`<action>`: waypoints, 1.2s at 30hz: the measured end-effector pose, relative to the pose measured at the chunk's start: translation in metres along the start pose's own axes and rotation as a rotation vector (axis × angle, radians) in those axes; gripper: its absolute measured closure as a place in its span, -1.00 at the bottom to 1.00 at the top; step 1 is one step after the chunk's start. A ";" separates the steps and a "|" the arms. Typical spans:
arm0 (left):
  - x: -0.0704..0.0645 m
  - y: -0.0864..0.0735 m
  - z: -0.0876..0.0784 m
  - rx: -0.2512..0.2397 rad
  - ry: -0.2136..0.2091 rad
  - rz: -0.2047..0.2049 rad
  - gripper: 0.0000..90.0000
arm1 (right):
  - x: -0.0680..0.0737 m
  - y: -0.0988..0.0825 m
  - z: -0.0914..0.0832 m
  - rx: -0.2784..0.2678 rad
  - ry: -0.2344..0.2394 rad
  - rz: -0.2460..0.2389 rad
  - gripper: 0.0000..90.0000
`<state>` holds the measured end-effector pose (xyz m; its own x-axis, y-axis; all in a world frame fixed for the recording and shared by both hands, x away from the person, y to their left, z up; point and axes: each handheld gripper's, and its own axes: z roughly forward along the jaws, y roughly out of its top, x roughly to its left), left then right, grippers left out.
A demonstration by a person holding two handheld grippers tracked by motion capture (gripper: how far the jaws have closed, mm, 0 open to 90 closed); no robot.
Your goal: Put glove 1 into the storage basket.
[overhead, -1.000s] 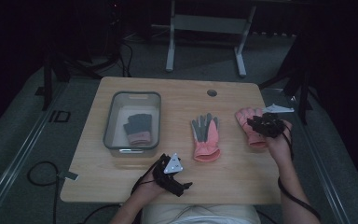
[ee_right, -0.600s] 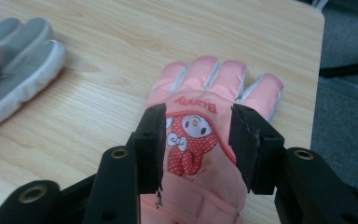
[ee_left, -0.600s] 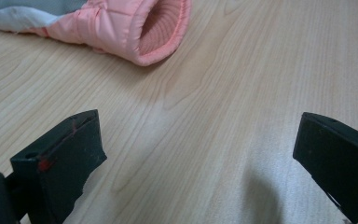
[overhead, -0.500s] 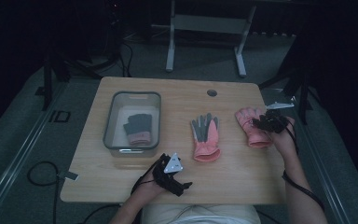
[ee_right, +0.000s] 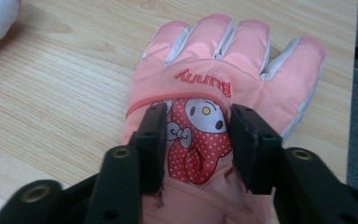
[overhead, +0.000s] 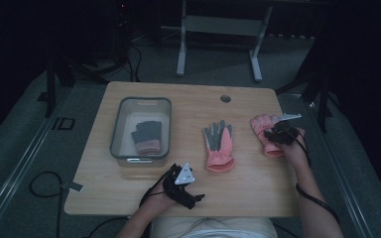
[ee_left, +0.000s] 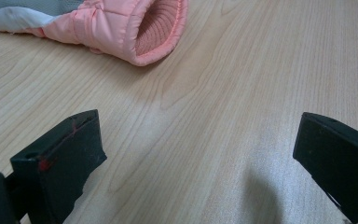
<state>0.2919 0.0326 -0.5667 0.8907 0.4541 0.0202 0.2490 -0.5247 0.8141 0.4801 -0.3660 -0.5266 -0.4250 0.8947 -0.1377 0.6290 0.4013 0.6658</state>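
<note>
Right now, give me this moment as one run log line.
right gripper: jaws closing around pink glove | left gripper: open, idle | second glove: mid-table

You are seated at a light wooden table with rounded corners and a clear grain; a small round cable hole sits near its far edge. Around you the room is dim, and its far side falls off into near black. The floor is covered in grey-green carpet. Beyond the table stands a pale metal frame on two legs with a crossbar. Dark stands rise at the table's far left, more dark stands at its far right. A black cable loops over the floor at your left, near a pale strip that runs diagonally across the carpet.
</note>
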 end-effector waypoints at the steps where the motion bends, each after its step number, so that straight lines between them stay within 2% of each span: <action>1: 0.000 0.000 0.000 0.001 0.000 0.000 -0.98 | 0.000 -0.001 0.001 -0.002 0.001 0.007 0.36; 4: 0.000 0.000 0.000 0.003 0.001 0.000 -0.98 | 0.001 0.000 0.002 0.008 0.000 0.015 0.49; 10: 0.000 0.000 0.000 0.005 0.004 0.002 -0.98 | 0.000 0.004 0.000 0.021 -0.021 0.086 0.87; 17: 0.001 0.000 0.000 -0.001 0.002 -0.004 -0.98 | 0.005 0.014 -0.021 0.002 -0.029 0.124 0.92; 21: -0.001 0.000 0.000 0.003 0.004 0.000 -0.98 | 0.017 0.024 -0.044 -0.046 -0.026 0.151 0.92; 23: -0.001 0.000 0.000 0.003 0.005 0.002 -0.98 | 0.026 0.027 -0.056 -0.061 -0.034 0.147 0.92; 28: 0.000 0.000 0.000 -0.005 0.001 0.001 -0.98 | 0.044 0.027 -0.081 -0.092 -0.031 0.172 0.92; 32: 0.000 0.000 -0.001 -0.010 -0.006 0.000 -0.98 | 0.063 0.021 -0.091 -0.087 -0.033 0.154 0.92; 34: 0.000 0.000 -0.001 -0.011 -0.004 -0.005 -0.98 | 0.068 0.019 -0.092 -0.085 -0.035 0.155 0.92; 35: 0.000 0.000 -0.001 -0.011 -0.002 -0.005 -0.98 | 0.074 0.015 -0.093 -0.081 -0.037 0.177 0.92; 36: 0.000 0.000 -0.001 -0.011 -0.001 -0.005 -0.98 | 0.077 0.014 -0.093 -0.074 -0.039 0.178 0.92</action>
<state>0.2916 0.0331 -0.5663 0.8899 0.4559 0.0159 0.2488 -0.5143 0.8207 0.3955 -0.3097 -0.4599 -0.2843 0.9579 -0.0404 0.6421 0.2215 0.7339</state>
